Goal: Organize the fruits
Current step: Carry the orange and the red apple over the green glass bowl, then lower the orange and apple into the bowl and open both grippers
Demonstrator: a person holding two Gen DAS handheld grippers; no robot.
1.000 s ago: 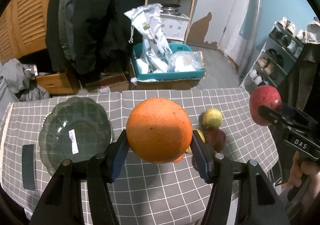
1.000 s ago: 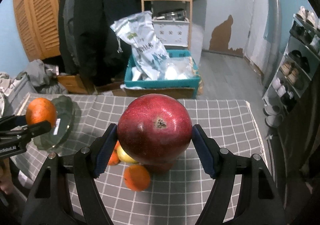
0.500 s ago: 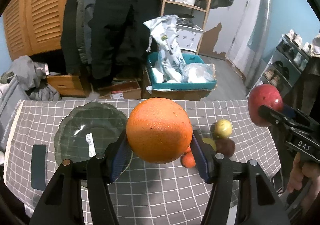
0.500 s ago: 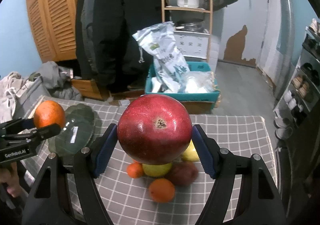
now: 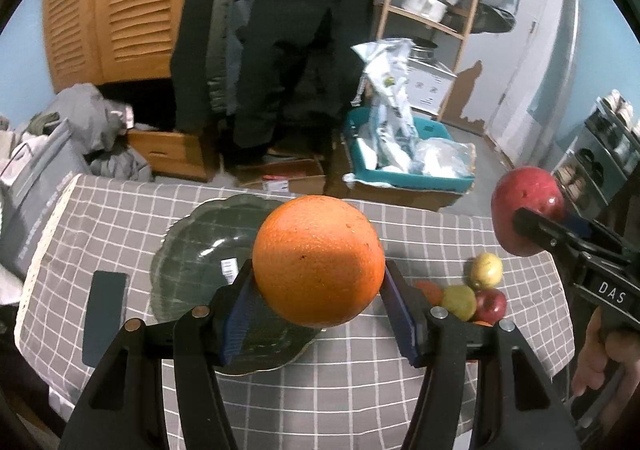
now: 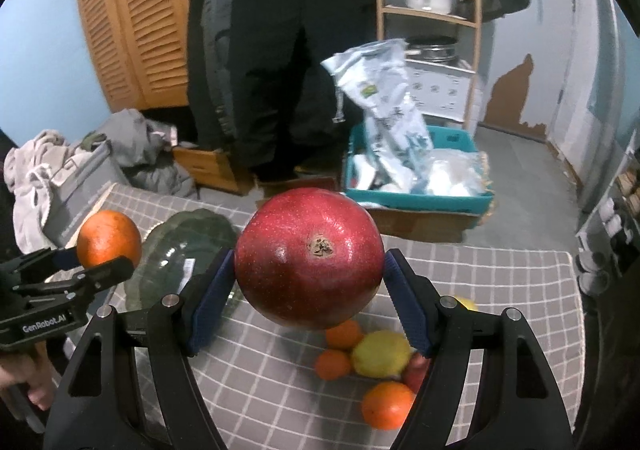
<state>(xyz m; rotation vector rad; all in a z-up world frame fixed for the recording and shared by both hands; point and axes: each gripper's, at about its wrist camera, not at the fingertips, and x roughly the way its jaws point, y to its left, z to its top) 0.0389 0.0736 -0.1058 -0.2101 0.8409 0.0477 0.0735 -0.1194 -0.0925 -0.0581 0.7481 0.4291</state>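
My left gripper is shut on a large orange, held in the air over the near right rim of a dark green scalloped plate. My right gripper is shut on a big red pomegranate, above the checked cloth. From the left wrist view the pomegranate hangs at the far right; from the right wrist view the orange hangs at the left beside the plate. A heap of small fruits lies on the cloth: a yellow one, small oranges, a red apple.
A grey checked tablecloth covers the table. A dark flat rectangle lies left of the plate. Beyond the far edge stand a teal crate with bags, hanging coats, a wooden shelf and a shoe rack at the right.
Both grippers have swung left with their fruits still held. The plate now sits under and behind the orange, and the fruit heap has shifted to the right in both views.
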